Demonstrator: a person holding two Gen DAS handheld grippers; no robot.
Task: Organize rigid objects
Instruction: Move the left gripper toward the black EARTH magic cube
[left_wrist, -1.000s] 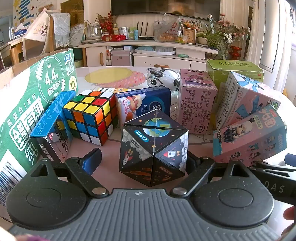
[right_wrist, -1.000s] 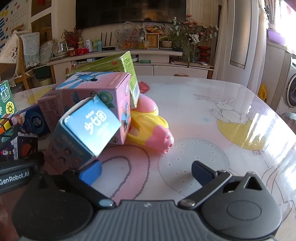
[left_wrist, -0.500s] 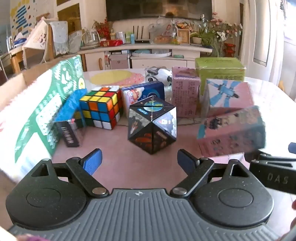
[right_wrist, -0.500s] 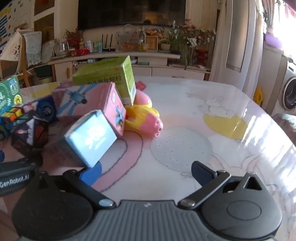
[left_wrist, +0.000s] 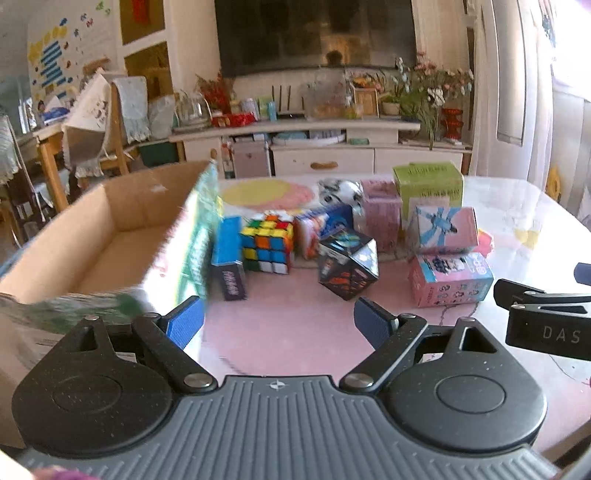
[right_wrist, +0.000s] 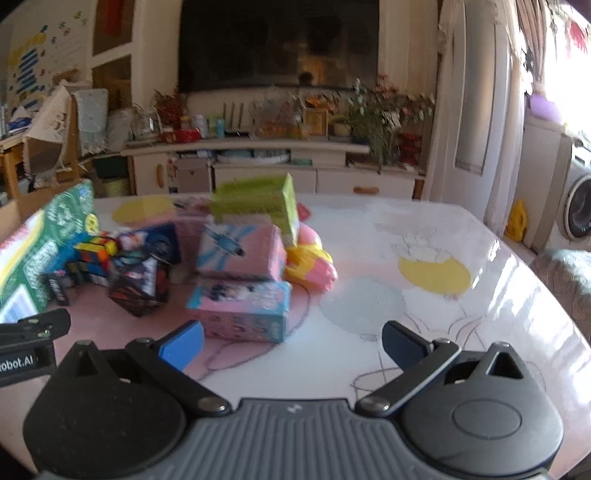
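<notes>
1. Rigid objects cluster mid-table: Rubik's cube (left_wrist: 267, 242), dark space-print cube (left_wrist: 348, 267), pink-and-blue carton (left_wrist: 450, 279) lying flat, pink carton (left_wrist: 445, 229) above it, green box (left_wrist: 428, 184) behind.
2. Legible writing: "DAS" on the right gripper's body in the left view; "obot.AI" on the left gripper's body in the right view. Carton print is blurred.
3. Open cardboard box (left_wrist: 122, 221) stands at left; bare table (right_wrist: 461, 295) extends right.
4. Left gripper (left_wrist: 279, 323) and right gripper (right_wrist: 291, 345): jaws spread, empty.
</notes>
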